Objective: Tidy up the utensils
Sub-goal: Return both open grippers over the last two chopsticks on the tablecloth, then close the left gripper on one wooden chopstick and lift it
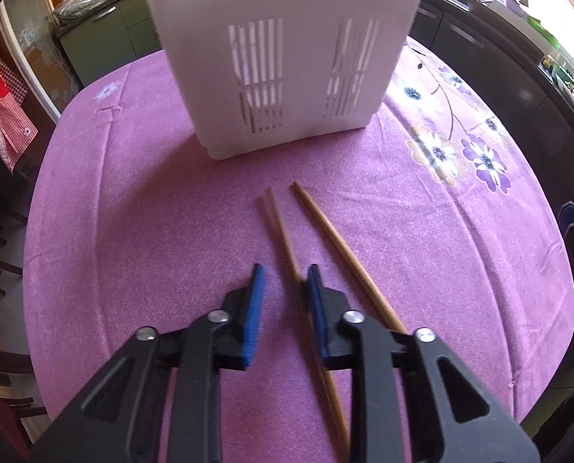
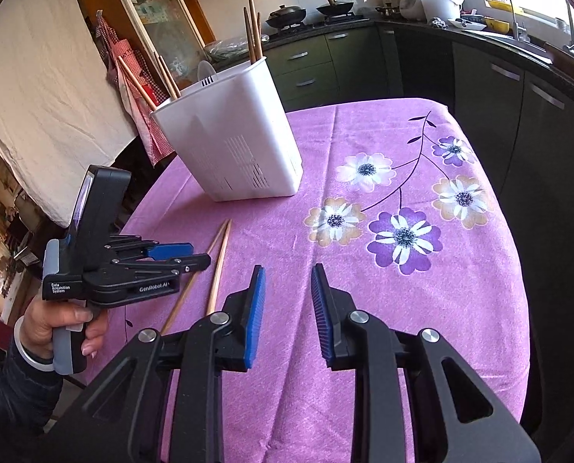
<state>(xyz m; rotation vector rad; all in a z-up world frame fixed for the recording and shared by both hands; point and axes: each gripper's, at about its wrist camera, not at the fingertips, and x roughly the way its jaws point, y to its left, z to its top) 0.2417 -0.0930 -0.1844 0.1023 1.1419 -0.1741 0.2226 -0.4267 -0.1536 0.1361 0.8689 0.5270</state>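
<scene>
Two wooden chopsticks [image 1: 283, 227] lie on the purple tablecloth in front of a white slotted utensil holder [image 1: 283, 58]. My left gripper [image 1: 285, 274] is open, low over the cloth, with one chopstick passing between its blue pads close to the right pad; the other chopstick [image 1: 337, 239] lies just outside to the right. In the right wrist view the holder [image 2: 229, 142] holds several chopsticks and a white spoon. My right gripper [image 2: 287, 274] is open and empty over the cloth, right of the loose chopsticks [image 2: 219, 266] and of the left gripper [image 2: 194, 254].
The round table's purple cloth [image 2: 364, 308] has a flower print [image 2: 402, 237] on its right part. Dark kitchen cabinets [image 2: 518, 115] and a counter with pots run behind and to the right. A red checked apron [image 2: 132, 88] hangs at the left.
</scene>
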